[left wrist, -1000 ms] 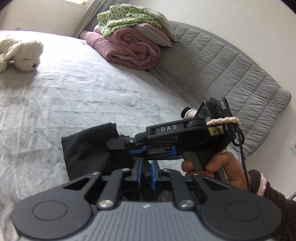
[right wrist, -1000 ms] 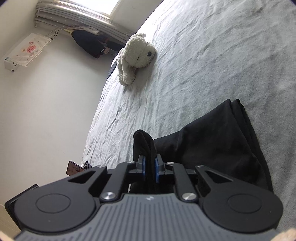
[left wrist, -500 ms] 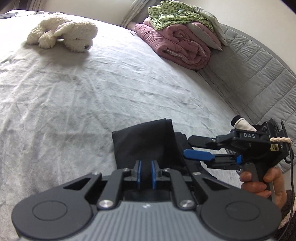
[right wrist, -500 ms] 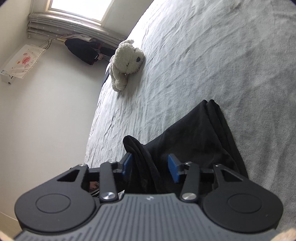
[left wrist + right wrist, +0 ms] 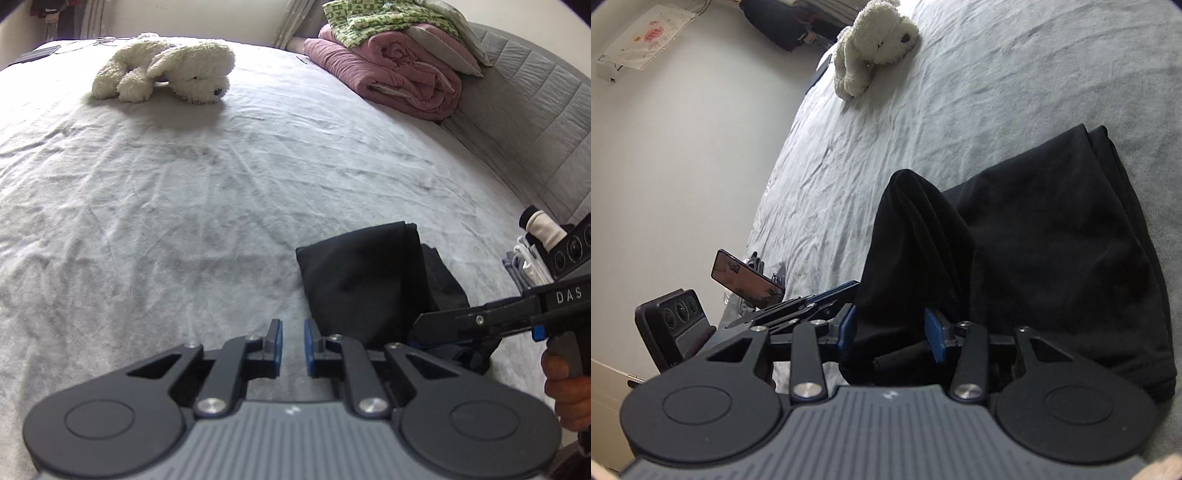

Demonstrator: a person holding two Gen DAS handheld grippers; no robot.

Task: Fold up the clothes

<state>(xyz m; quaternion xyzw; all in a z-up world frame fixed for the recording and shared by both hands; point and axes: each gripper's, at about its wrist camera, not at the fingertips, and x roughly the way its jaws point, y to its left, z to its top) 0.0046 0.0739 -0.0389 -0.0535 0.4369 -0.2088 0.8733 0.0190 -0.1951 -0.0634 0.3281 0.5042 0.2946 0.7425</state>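
A black garment [image 5: 365, 280] lies folded on the grey bedsheet [image 5: 184, 184]. My left gripper [image 5: 291, 343] hovers just left of its near corner, jaws nearly together with only bedsheet showing in the narrow gap. In the right wrist view my right gripper [image 5: 890, 332] straddles a raised fold of the black garment [image 5: 1052, 240]. Its jaws are closing with that fold standing loosely between the blue pads [image 5: 934, 336]. The right gripper [image 5: 424, 328] also reaches in from the right over the garment's near edge, held by a hand [image 5: 565, 387]. The left gripper [image 5: 849, 286] shows at the left of the fold.
A white plush dog [image 5: 166, 70] lies at the far side of the bed. A rolled pink blanket [image 5: 399, 81] under green patterned bedding [image 5: 369, 18] sits far right by a grey quilted cushion [image 5: 535, 110]. Pale folded clothes [image 5: 524, 266] lie right of the garment. A phone [image 5: 746, 277] stands near the bed's edge.
My right jaws were shut on the black fold and have come apart around it. My left gripper has dipped and drawn off the garment to its left, the cloth no longer between its pads.
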